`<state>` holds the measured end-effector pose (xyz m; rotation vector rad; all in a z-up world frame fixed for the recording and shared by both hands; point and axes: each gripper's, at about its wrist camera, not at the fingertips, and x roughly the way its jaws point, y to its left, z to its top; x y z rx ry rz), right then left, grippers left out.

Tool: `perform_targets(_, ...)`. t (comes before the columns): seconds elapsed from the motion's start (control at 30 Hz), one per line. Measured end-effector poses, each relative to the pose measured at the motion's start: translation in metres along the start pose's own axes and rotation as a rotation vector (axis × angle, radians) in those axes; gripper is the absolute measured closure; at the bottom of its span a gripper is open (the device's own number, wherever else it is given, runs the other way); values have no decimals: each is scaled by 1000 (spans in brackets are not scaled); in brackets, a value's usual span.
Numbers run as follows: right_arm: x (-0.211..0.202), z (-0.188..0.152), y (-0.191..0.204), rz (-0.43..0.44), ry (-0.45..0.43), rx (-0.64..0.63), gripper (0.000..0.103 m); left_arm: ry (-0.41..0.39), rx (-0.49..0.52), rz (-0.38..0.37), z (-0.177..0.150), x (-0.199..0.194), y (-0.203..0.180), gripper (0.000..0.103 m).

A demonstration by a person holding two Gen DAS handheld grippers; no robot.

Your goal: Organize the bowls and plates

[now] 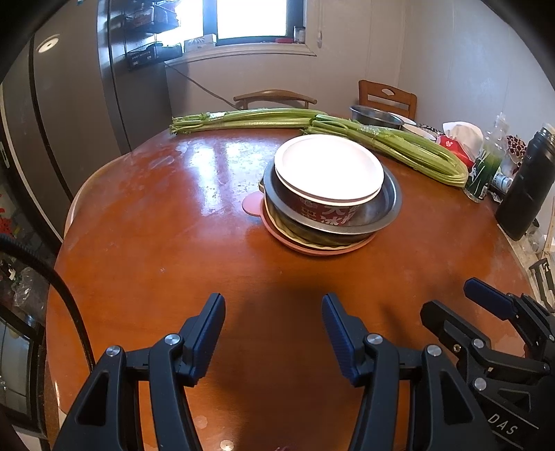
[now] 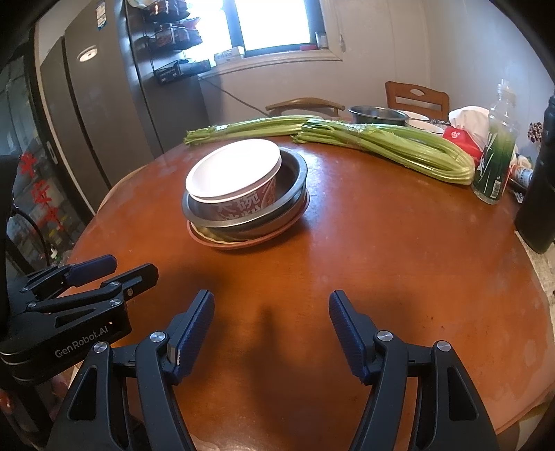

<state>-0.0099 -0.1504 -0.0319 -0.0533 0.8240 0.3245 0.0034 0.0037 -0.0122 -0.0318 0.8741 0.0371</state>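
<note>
both jaws gape with nothing between them. left gripper (image 1: 273, 305) and right gripper (image 2: 271, 303) hover over the table (image 1: 145, 215). paper bowl (image 1: 327, 180) sits inside a steel bowl (image 1: 388, 208) on a pink plate (image 1: 312, 247).

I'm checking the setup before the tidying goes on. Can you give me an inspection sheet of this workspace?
Surface: glossy brown table, bare at the near side.
Job's things: paper bowl tilted inside metal bowl, on pink plate; another metal bowl at the far edge.
Clutter: celery, bottle, black flask.
Grippers: left hand-held gripper and right hand-held gripper open, empty.
Cables: black cable at the left edge.
Surroundings: refrigerator, window, chair.
</note>
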Motion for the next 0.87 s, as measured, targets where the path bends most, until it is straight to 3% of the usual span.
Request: perform_targets(0.87, 14, 5, 0, -4, 39, -36, 33, 41, -13, 5, 5, 19, 9, 45)
